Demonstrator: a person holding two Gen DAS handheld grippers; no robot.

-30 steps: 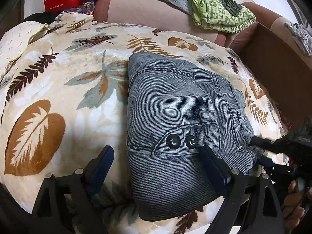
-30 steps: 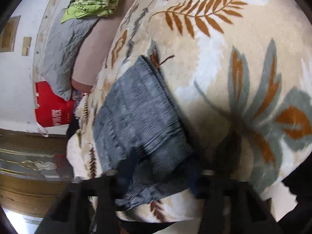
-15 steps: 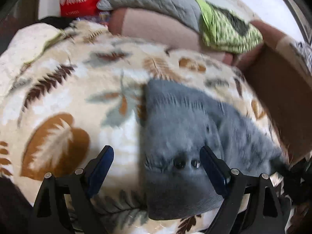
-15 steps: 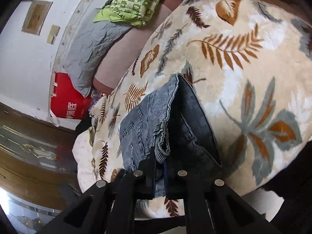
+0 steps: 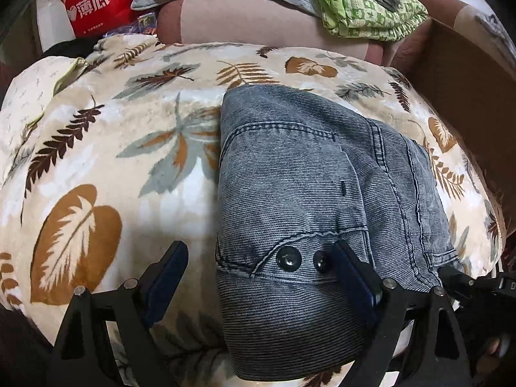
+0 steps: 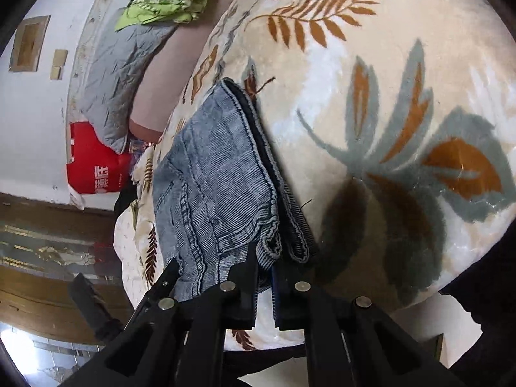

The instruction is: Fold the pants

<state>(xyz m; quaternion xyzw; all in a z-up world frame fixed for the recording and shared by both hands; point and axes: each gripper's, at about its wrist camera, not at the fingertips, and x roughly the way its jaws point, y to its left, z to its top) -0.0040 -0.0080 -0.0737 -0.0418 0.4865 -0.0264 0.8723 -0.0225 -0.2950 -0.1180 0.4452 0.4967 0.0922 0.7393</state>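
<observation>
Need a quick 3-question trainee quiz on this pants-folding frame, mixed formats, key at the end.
1. True or false: the left gripper is clamped on the pants.
2. What is the right gripper holding? A) an edge of the pants B) the green patterned cloth C) nothing
3. Fill in: the pants lie folded on a blanket printed with ____.

Key:
1. False. Its jaws stand wide open over the corner of the pants with the two dark buttons.
2. A. Its jaws are shut on the denim edge.
3. Leaves.
</observation>
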